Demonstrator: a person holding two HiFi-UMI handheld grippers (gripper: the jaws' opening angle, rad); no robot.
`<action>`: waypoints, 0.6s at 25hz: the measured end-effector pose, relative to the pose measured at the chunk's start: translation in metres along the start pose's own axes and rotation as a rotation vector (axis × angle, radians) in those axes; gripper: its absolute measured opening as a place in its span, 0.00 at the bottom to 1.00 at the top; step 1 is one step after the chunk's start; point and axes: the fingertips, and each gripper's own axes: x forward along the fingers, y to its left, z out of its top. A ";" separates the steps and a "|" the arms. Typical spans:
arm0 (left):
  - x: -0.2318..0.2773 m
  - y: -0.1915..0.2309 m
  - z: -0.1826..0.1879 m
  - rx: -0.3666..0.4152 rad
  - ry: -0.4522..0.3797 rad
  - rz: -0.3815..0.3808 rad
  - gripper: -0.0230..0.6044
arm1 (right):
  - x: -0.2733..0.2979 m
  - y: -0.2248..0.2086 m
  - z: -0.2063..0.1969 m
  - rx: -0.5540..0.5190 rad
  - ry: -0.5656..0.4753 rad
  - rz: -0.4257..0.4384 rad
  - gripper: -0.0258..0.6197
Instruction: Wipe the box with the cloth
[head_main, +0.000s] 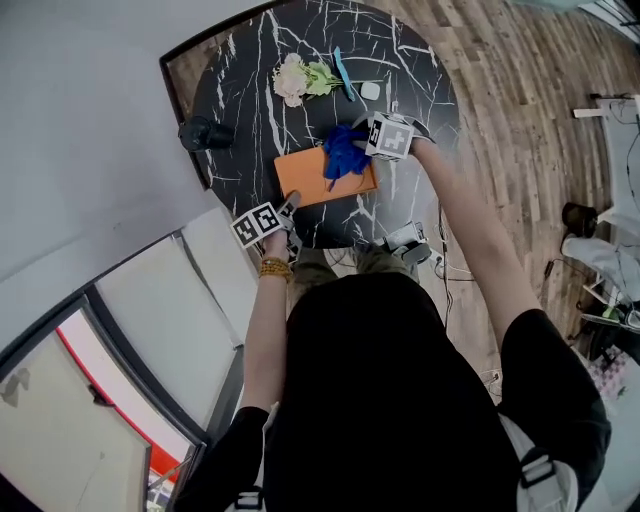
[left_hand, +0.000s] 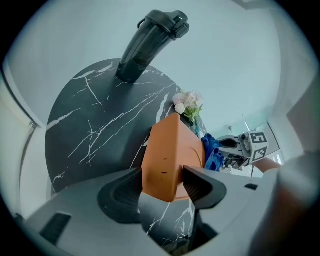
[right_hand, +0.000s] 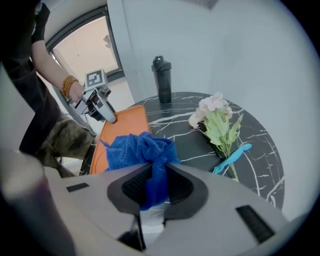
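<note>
The round black marbled table (head_main: 240, 100) lay below me, and the flat orange box (head_main: 310, 178) sat at its near edge, just in front of my knees.

My left gripper (left_hand: 162, 181) was at the box's near left corner. Its jaws stood very wide, about as far apart as they go, and that corner filled the whole gap between them. The right pad was against one face of the box and the left pad against the other, so I had the box in a broad grip. The rest of the box stretched away from those jaws across the table.

My right gripper (right_hand: 159, 172) was at the box's far right corner, pointing steeply down. Its jaws were all but closed, pinching a fold of the blue cloth (right_hand: 137, 149). The cloth bunched out ahead of the pads in a loose wad, and a tail of it hung down between them. The wad lay over the box's far right part. I could not tell whether it was pressed onto the top.

A black flask (head_main: 205, 133) stood upright near the table's left rim, well apart from the box. Pale flowers (head_main: 300, 78) with green leaves lay at the far side, with a thin light-blue strip (head_main: 343, 72) just beside them.
</note>
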 end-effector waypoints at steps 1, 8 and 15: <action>0.000 -0.001 -0.001 0.011 -0.007 0.021 0.45 | -0.004 -0.001 0.002 0.037 -0.049 -0.038 0.12; -0.022 -0.035 0.037 0.456 -0.147 0.194 0.41 | -0.065 0.021 0.033 0.345 -0.515 -0.542 0.12; -0.098 -0.193 0.078 1.107 -0.609 -0.055 0.13 | -0.140 0.071 0.094 0.524 -0.738 -0.976 0.13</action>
